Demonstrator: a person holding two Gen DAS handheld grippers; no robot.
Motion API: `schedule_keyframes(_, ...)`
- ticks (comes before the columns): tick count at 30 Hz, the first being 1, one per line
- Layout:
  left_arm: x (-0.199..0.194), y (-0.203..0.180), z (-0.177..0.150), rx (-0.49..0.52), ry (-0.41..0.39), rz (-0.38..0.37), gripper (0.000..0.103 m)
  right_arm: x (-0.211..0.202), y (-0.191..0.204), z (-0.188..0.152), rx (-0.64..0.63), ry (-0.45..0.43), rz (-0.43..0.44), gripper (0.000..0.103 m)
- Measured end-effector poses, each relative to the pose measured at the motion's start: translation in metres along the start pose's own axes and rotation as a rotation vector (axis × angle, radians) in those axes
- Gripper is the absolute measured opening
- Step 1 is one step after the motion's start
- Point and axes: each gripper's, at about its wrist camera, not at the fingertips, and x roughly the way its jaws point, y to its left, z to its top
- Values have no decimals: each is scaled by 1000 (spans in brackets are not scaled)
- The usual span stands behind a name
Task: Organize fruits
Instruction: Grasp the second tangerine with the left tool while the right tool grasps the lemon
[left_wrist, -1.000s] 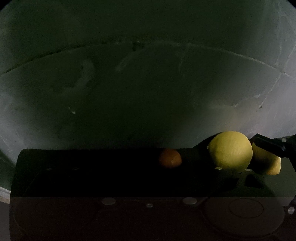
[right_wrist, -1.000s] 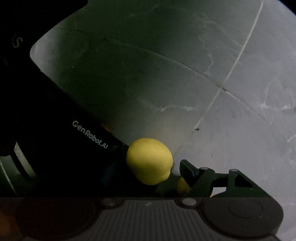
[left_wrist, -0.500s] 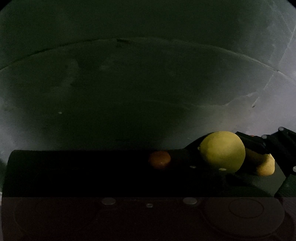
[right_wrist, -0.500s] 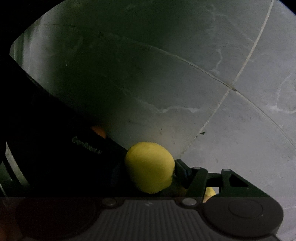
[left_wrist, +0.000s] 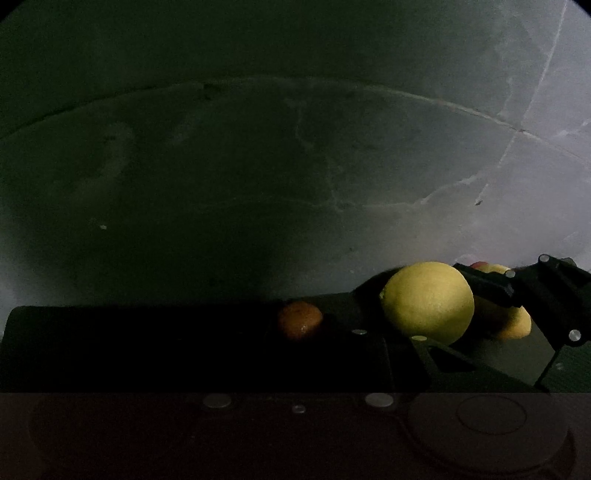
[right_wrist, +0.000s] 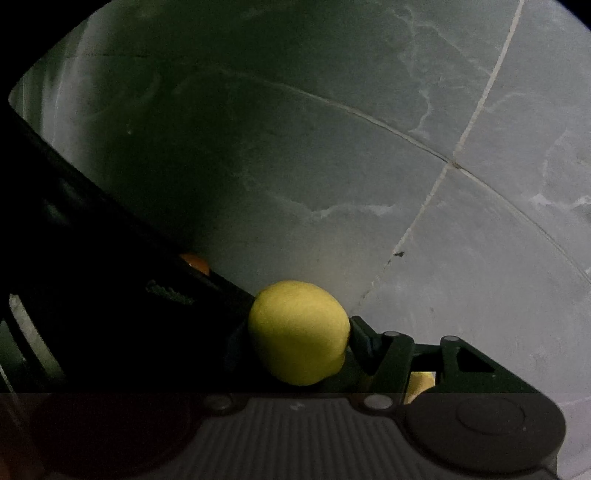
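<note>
Lemon (right_wrist: 298, 332) sits just ahead of the right gripper (right_wrist: 306, 354), touching its right finger (right_wrist: 373, 350) on a dark tray (left_wrist: 147, 350) left of a second yellow fruit (left_wrist: 513, 321); whether those jaws or the left gripper's are closed, I cannot tell.

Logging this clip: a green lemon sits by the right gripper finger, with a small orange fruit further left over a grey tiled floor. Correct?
Not quite. The lemon is yellow, not green, as the right wrist view shows. It does sit by the right gripper finger, with the small orange fruit further left over the grey tiled floor.
</note>
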Motion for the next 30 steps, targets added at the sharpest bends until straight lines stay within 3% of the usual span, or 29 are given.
schedule_keyframes(14,-33,24,-12,-2,-28,-15,30,-40,7,-6,9,-20,-16,63)
schedule_keyframes(30,-72,19,-46,4,-30,-30,30,-93,24,-16,44,-53,-35,63)
